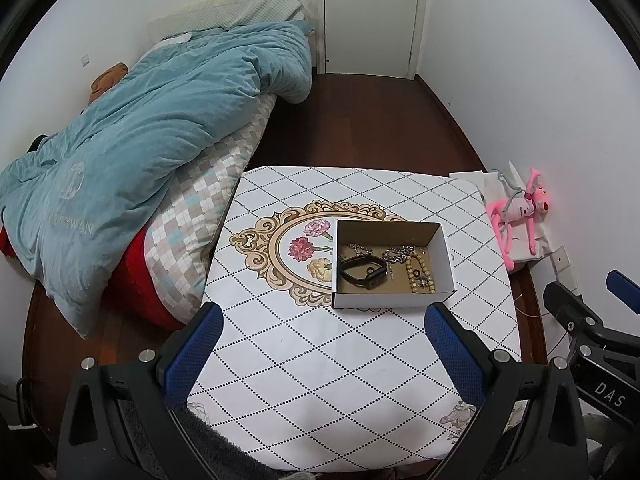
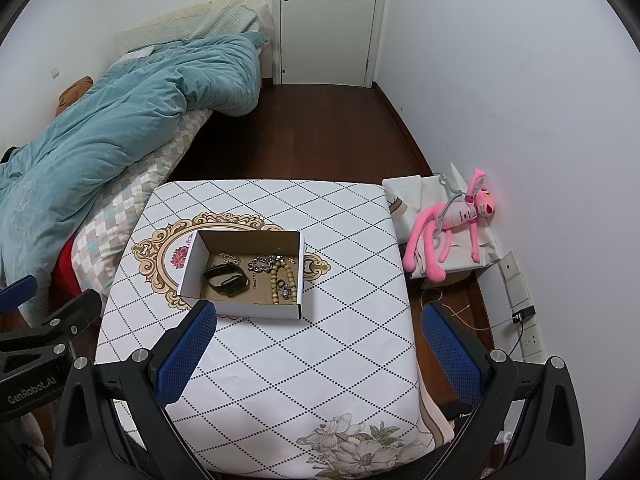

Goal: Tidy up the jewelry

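A white cardboard box (image 1: pixel 384 300) stands on the patterned table (image 1: pixel 320 380). It holds a black watch (image 1: pixel 362 271), silver chains (image 1: pixel 396 255) and a string of beige beads (image 1: pixel 420 270). The box (image 2: pixel 256 310) also shows in the right wrist view with the watch (image 2: pixel 226 279), chains (image 2: pixel 262 263) and beads (image 2: pixel 286 280). My left gripper (image 1: pixel 324 312) is open and empty, above the table just in front of the box. My right gripper (image 2: pixel 318 314) is open and empty, at the box's near right corner.
A bed with a teal quilt (image 1: pixel 152 128) lies to the left of the table. A pink plush toy (image 2: pixel 452 220) lies on white bags by the right wall. Wall sockets and a cable (image 2: pixel 520 316) are at the right. A door (image 2: pixel 328 20) stands at the far end.
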